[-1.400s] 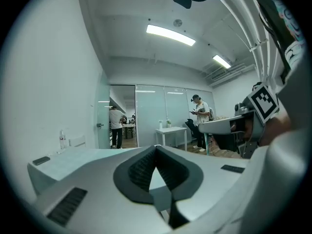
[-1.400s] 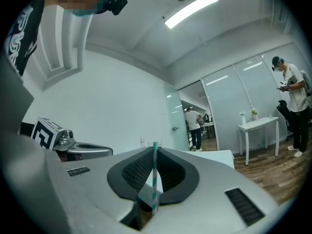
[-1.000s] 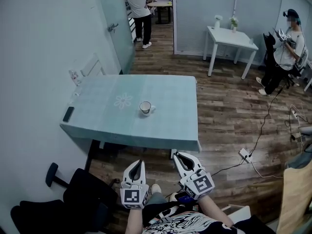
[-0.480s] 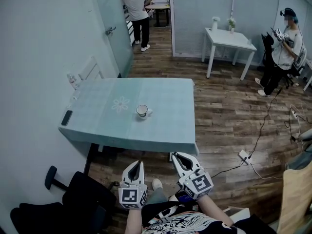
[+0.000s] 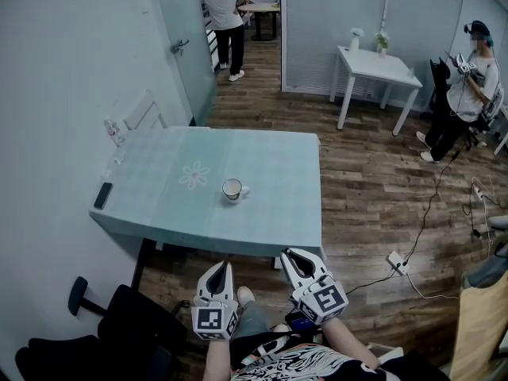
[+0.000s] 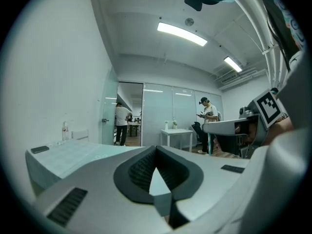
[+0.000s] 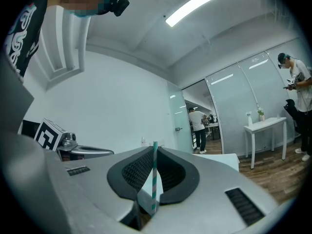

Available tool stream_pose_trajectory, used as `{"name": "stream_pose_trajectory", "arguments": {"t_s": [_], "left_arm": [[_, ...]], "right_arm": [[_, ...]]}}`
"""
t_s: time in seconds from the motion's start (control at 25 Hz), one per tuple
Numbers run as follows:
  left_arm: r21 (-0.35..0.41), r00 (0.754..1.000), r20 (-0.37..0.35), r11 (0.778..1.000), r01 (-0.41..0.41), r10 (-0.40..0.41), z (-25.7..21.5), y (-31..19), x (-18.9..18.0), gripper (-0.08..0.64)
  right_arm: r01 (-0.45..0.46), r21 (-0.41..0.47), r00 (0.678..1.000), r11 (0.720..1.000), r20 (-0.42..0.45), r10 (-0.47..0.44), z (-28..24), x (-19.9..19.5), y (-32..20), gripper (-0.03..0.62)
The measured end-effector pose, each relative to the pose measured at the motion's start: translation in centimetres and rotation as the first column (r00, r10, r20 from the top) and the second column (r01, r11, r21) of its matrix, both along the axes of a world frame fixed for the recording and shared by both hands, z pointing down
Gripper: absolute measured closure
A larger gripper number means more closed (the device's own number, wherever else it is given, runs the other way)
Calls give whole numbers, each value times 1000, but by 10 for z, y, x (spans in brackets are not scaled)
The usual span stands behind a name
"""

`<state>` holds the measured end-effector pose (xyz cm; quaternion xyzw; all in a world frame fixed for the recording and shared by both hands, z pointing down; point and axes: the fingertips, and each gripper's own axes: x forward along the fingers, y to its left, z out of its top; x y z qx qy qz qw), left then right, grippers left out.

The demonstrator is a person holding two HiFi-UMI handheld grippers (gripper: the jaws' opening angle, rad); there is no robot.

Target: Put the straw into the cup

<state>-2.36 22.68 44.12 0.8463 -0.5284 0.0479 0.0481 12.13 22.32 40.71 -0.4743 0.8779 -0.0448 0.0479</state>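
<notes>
A white cup (image 5: 232, 189) stands upright near the middle of the pale teal table (image 5: 278, 213). Both grippers hang below the table's near edge, close to my body and well short of the cup. My right gripper (image 5: 290, 254) is shut on a teal-and-white striped straw (image 7: 155, 177), which stands upright between the jaws (image 7: 154, 152) in the right gripper view. The straw does not show in the head view. My left gripper (image 5: 225, 264) is shut with nothing between its jaws (image 6: 156, 149).
A dark phone (image 5: 103, 195) lies at the table's left edge and a small bottle (image 5: 112, 130) stands at its far left corner. A black office chair (image 5: 119, 324) sits at lower left. A white side table (image 5: 375, 63), two standing people and floor cables (image 5: 429, 205) are farther off.
The head view has shifted a little, so the table and cup sit slightly lower in frame. Both grippers stay shut in the same place near my body.
</notes>
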Motion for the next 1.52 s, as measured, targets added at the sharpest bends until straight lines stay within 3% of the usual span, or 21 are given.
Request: {"name": "stream_pose_trajectory", "arguments": {"t_s": [0.84,1.2,1.52], "left_arm": [[-52,998,-10,996,-68,67,5,-169,-49,548],[-32,990,9,990,-140,140,9,-218,-65,548],[-42,991,8,990,-131,132,10,-237,-77,548]], "right_arm": [[-75,-97,997,992,-20,73,16,-50,-170,551],[-114,-80,993,990,-23,113,16,-76,-215,551],[-122,-72,993,990,-8,122,8,-86,-229,551]]}}
